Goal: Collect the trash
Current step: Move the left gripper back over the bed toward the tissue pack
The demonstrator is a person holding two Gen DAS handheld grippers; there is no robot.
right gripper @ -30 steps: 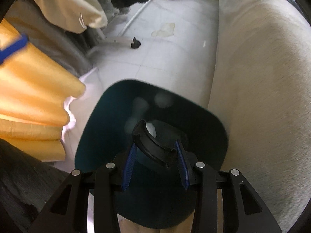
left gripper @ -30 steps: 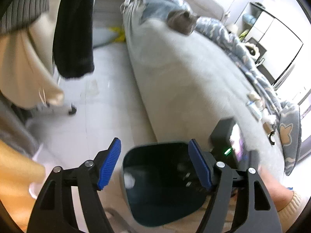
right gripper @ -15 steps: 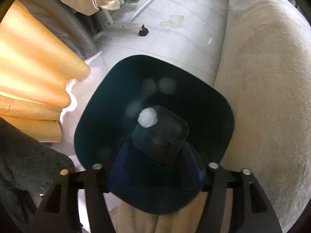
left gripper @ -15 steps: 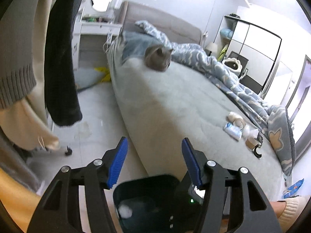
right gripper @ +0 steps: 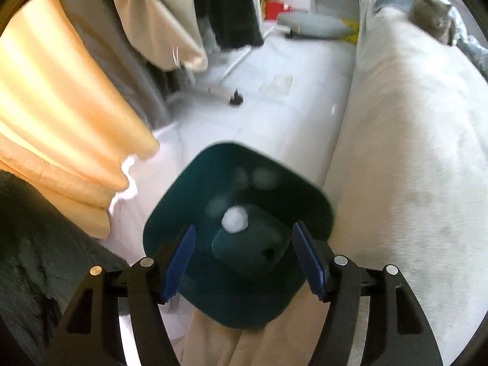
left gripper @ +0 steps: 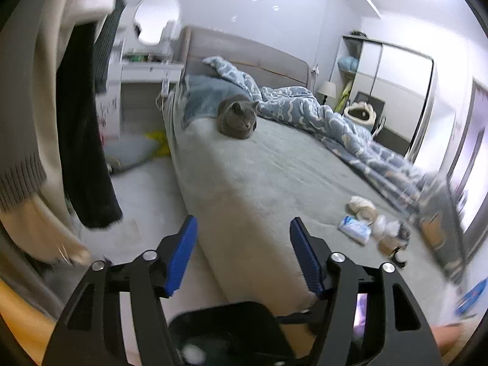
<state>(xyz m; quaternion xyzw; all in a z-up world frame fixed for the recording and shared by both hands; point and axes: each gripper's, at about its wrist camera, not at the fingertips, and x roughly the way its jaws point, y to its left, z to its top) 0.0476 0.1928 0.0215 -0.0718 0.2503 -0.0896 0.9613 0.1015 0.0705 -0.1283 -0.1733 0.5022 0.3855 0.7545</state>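
Left gripper (left gripper: 244, 256) was opening, empty; right gripper (right gripper: 244, 259) stood open above the teal bin (right gripper: 317, 201). Cat (left gripper: 238, 119) sat near the bed litter (left gripper: 353, 228); reaching might startle it.

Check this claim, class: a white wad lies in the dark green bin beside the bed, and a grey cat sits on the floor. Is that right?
Not quite. The wad does lie in the bin beside the bed, but the cat sits on the bed, not the floor; the left wrist view shows it.

smooth dark plastic bin (right gripper: 213, 189), fluffy white wad (right gripper: 235, 220), matt plush bedcover (left gripper: 259, 177).
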